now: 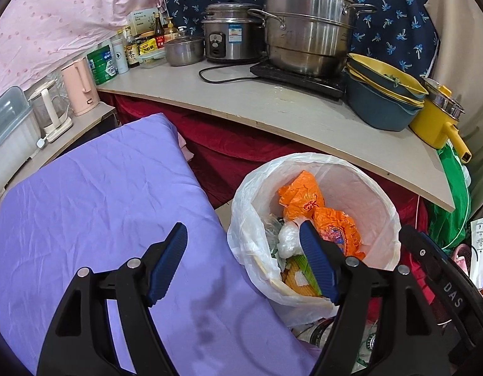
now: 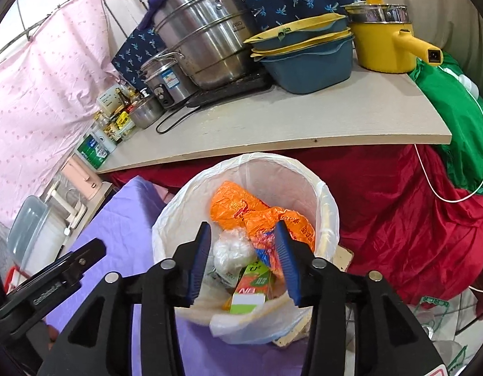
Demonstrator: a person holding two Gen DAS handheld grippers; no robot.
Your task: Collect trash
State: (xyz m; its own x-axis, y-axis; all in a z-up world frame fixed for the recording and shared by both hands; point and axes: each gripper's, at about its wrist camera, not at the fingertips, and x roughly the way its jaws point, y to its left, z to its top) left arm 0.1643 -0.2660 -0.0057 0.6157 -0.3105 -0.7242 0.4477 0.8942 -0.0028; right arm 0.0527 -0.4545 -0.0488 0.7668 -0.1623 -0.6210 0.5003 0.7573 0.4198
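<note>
A trash bin lined with a white plastic bag [image 1: 241, 219] stands on the floor beside a purple-covered surface; it also shows in the right wrist view [image 2: 166, 228]. Inside lie orange plastic bags [image 1: 299, 199] [image 2: 238, 206], a clear crumpled bag [image 1: 288, 238] [image 2: 233, 249] and a green and orange carton [image 2: 251, 291]. My left gripper [image 1: 243, 235] is open and empty, straddling the bin's left rim and the purple cloth. My right gripper [image 2: 243, 230] is open and empty, directly above the bin's opening.
A purple cloth [image 1: 100, 206] covers the surface left of the bin. A beige counter [image 1: 288, 109] behind holds steel pots [image 1: 307, 22], a rice cooker [image 1: 232, 33], blue and yellow basins [image 1: 382, 94], a yellow pot [image 1: 439, 122] and bottles [image 1: 131, 50]. Red cloth [image 2: 398, 206] hangs below.
</note>
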